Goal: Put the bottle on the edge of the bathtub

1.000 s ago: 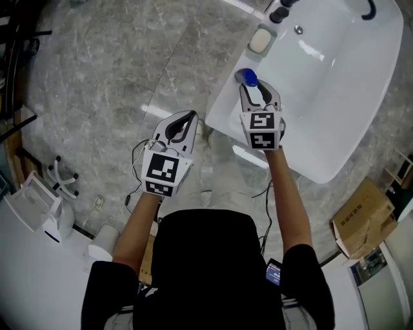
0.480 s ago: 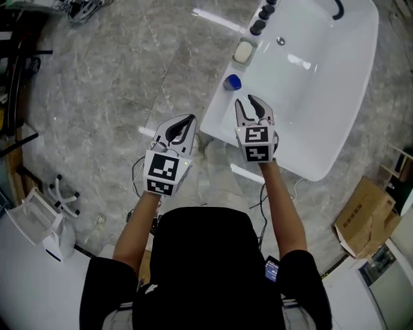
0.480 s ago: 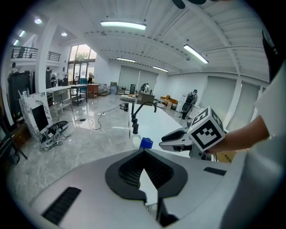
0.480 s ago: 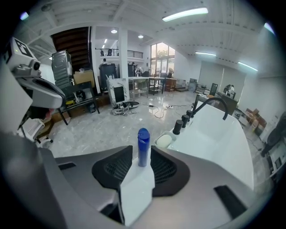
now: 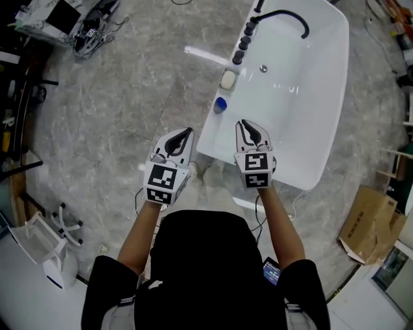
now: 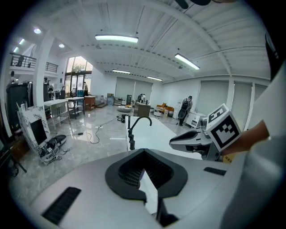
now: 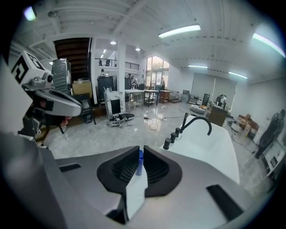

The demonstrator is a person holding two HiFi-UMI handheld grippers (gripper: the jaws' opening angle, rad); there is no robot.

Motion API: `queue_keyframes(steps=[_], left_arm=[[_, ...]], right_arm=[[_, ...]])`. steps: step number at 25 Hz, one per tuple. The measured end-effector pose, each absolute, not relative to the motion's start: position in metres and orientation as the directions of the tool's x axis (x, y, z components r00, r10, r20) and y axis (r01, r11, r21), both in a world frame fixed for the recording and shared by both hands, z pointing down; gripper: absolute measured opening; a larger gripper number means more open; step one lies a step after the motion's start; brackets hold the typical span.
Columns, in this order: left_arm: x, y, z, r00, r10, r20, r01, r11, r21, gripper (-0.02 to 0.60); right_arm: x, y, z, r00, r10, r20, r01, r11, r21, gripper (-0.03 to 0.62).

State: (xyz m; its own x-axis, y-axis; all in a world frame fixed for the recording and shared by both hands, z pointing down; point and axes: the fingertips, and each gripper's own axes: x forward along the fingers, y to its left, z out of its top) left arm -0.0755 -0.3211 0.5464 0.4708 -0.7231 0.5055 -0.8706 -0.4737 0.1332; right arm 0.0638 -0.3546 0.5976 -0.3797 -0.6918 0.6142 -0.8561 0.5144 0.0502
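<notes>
The bottle, white with a blue cap, stands upright on the near-left edge of the white bathtub, beside a soap dish. My right gripper hangs over the tub's near end, well short of the bottle. Its jaws are closing to a narrow slit with nothing between them. In the right gripper view the bottle shows far off through that slit. My left gripper is shut and empty over the floor, left of the tub. In the left gripper view its tips meet.
A black faucet and a row of dark knobs sit at the tub's far end. Marble floor surrounds the tub. Cardboard boxes lie at the right, a white rack at the lower left, and equipment with cables at the top left.
My right gripper has let go of the bottle, drawn back toward me and narrowed its jaws. The bottle stays standing on the tub edge. The left gripper has barely moved.
</notes>
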Motion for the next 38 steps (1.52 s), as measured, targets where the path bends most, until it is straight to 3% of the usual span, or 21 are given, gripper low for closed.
queue_keyframes(steps=[19,38], left_arm=[[-0.051,-0.326,0.413,0.527,-0.784,0.328,-0.836,-0.547,0.037,0.009],[-0.046,-0.342,0.339,0.539,-0.821,0.187,-0.824,-0.560,-0.087,0.009]], right_arm=[[0.074,-0.340,0.414,-0.432,-0.829,0.355,-0.872,0.484,0.069,0.025],[0.100,-0.348,0.352,-0.420,-0.879,0.227,-0.891,0.447,0.079,0.025]])
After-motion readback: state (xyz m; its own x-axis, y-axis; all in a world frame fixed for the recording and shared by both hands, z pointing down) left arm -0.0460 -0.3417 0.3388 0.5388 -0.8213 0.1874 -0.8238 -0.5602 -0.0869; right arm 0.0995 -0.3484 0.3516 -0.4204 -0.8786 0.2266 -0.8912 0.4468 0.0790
